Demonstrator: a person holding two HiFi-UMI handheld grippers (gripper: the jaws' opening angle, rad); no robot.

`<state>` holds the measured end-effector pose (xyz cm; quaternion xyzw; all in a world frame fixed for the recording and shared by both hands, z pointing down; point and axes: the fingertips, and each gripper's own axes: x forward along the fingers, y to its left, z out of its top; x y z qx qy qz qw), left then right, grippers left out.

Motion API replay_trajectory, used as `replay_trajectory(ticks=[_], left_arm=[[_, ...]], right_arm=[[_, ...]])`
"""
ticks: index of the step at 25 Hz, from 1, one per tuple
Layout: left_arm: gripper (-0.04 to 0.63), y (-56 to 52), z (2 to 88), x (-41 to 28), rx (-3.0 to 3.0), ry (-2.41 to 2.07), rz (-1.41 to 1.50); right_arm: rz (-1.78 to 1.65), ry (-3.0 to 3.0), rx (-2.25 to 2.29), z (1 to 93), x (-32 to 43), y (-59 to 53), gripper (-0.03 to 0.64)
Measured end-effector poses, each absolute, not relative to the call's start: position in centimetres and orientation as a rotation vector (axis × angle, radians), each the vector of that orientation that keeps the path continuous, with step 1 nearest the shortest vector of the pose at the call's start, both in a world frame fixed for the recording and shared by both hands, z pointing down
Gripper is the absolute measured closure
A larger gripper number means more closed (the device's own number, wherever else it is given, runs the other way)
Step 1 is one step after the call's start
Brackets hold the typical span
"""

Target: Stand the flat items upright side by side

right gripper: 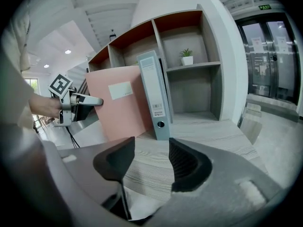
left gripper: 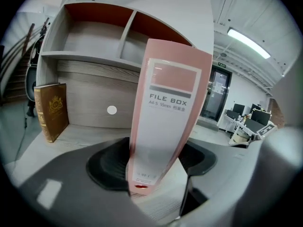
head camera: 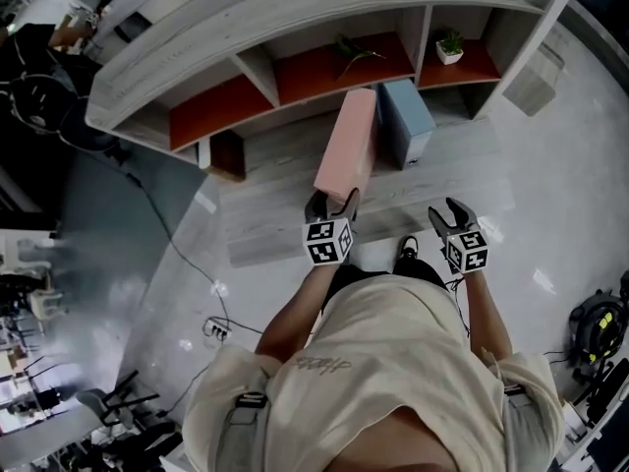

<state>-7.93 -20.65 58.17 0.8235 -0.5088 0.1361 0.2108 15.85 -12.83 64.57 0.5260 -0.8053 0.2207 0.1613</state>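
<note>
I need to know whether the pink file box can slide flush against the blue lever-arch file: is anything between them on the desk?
Nothing visible does. The pink file box, upright in the left gripper, stands close beside the blue lever-arch file on the desk; no object shows between them.

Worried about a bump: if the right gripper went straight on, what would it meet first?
Probably the grey-blue binder standing beside the pink file box; the right gripper, jaws open and empty, aims at its spine, though the desk top may come first.
</note>
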Motion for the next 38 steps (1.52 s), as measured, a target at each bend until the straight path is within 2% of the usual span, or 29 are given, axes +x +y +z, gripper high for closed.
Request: replay_trajectory(ticks=[11, 24, 35, 37, 38], left_arm=[[0.262, -23.5, 57.9, -3.5, 2.228, -1.541, 0.363], [0.264, -27.3, 57.8, -0.9, 2.229, -1.553, 0.403], [0.258, -27.6, 57.5, 2.5, 2.381, -1.311, 0.364], [0.269, -27.1, 57.3, 3.2, 2.414, -1.169, 0.309], [0.311, -26.9, 57.2, 3.5, 2.427, -1.122, 0.295]], right_arm=[[0.655, -2.349, 1.444, 66.6, 21.4, -14.8, 0.391], [0.674, -2.387, 1.4, 67.6, 23.9, -16.6, 0.391], [0.716, -2.374, 1.406, 68.5, 25.4, -16.5, 0.393], [0.72, -2.375, 1.393, 68.8, 25.3, -16.7, 0.393], [0.722, -2.377, 1.387, 68.8, 25.2, -16.8, 0.393]])
